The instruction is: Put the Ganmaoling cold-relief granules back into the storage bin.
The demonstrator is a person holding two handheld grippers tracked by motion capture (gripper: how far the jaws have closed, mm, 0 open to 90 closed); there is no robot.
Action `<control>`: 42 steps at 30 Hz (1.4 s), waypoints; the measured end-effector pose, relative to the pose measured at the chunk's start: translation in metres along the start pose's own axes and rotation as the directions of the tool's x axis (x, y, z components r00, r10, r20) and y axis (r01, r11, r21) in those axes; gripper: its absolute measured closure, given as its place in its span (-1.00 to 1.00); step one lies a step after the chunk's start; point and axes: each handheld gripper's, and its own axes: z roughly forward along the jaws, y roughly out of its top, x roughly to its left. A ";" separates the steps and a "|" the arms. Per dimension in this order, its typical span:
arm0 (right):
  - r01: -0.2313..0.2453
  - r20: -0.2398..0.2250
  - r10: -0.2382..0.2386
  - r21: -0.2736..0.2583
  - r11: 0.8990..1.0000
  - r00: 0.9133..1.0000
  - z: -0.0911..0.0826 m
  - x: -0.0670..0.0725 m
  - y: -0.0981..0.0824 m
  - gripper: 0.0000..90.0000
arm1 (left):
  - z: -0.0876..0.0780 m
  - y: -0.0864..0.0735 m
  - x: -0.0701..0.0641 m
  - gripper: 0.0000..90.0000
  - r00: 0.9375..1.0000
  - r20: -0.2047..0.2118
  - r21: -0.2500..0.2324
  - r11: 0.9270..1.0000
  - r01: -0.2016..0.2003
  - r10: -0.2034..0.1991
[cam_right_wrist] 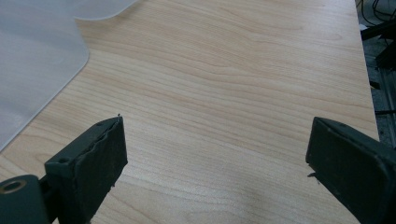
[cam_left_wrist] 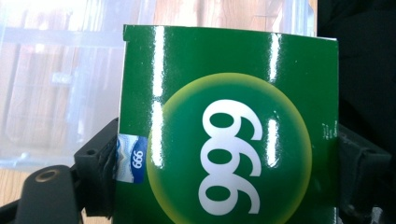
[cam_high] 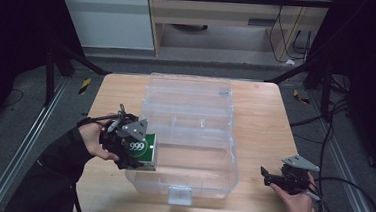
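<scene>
At the clear plastic box's [cam_high: 189, 136] left wall, the left gripper [cam_high: 131, 151] clamps a green "999" carton [cam_left_wrist: 229, 130], seemingly not yet set inside; right of the box, the right gripper [cam_high: 271, 178] hangs wide, empty, over the table [cam_high: 265, 121].

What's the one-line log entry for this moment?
left gripper: shut on green box | box at left wall of clear bin | right gripper: open, over bare table

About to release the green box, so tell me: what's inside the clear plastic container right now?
The near tub of the clear container looks empty, wood showing through its floor. The green box, clamped in the left gripper, sits at its left wall and hides that corner. The right gripper waits open outside.
</scene>
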 end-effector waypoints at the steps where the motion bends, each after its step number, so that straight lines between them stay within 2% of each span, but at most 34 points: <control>1: 0.002 0.001 -0.002 -0.001 1.000 1.000 0.000 0.000 0.000 -0.87 | 0.002 0.001 0.001 -0.68 1.000 0.002 0.002 1.000 -0.004 0.004; 10: 0.001 -0.003 -0.001 0.001 1.000 1.000 0.000 0.001 0.000 -0.87 | 0.018 0.002 0.003 -0.68 1.000 0.013 0.018 1.000 -0.012 0.012; 26: 0.005 -0.011 -0.005 0.005 1.000 1.000 0.001 0.002 0.000 -0.87 | 0.052 -0.007 0.002 -0.68 0.999 0.051 0.039 0.999 0.008 -0.010; 34: 0.013 -0.006 -0.012 0.007 1.000 1.000 0.002 0.002 0.000 -0.87 | 0.062 -0.013 0.001 -0.68 0.998 0.053 0.047 0.999 0.018 -0.021; 42: 0.020 -0.008 -0.020 0.009 1.000 1.000 0.003 0.003 -0.001 -0.87 | 0.070 -0.019 0.000 -0.68 0.998 0.053 0.030 0.999 0.036 -0.038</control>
